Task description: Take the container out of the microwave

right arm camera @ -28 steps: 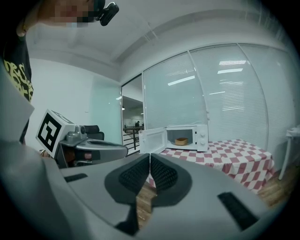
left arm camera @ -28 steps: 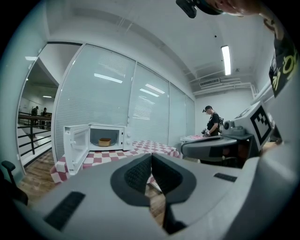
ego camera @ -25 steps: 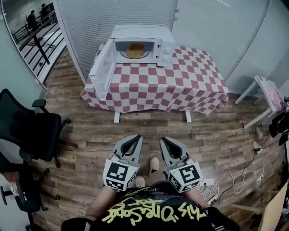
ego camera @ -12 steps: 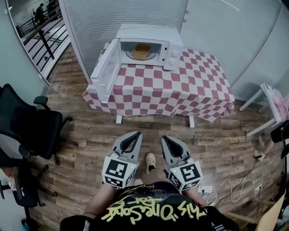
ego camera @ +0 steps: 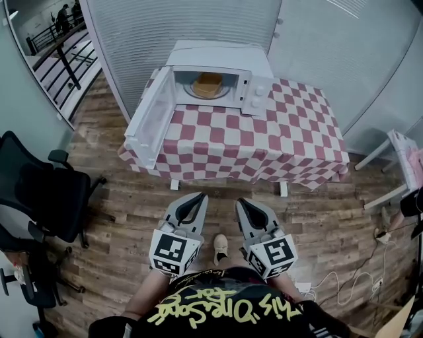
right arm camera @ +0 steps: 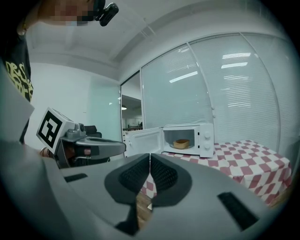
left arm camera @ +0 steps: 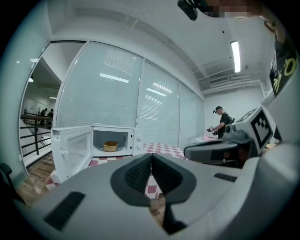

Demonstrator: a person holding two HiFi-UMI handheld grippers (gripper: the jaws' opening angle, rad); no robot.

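A white microwave (ego camera: 215,53) stands at the back left of a table (ego camera: 277,138) covered in a red-and-white checked cloth. Its door (ego camera: 151,113) hangs wide open to the left. Inside sits a tan container (ego camera: 207,84) on the turntable; it also shows as the container (left arm camera: 110,146) in the left gripper view and as the container (right arm camera: 181,143) in the right gripper view. My left gripper (ego camera: 198,199) and right gripper (ego camera: 240,203) are side by side over the wooden floor, well short of the table. Both are shut and hold nothing.
A black office chair (ego camera: 46,198) stands at the left. White side tables (ego camera: 400,148) and loose cables (ego camera: 344,280) lie at the right. Glass partition walls (ego camera: 198,20) stand behind the table. Another person (left arm camera: 220,123) works far off in the left gripper view.
The table and microwave have come nearer and lower in the head view as I walk toward them. Both grippers stay shut and side by side.
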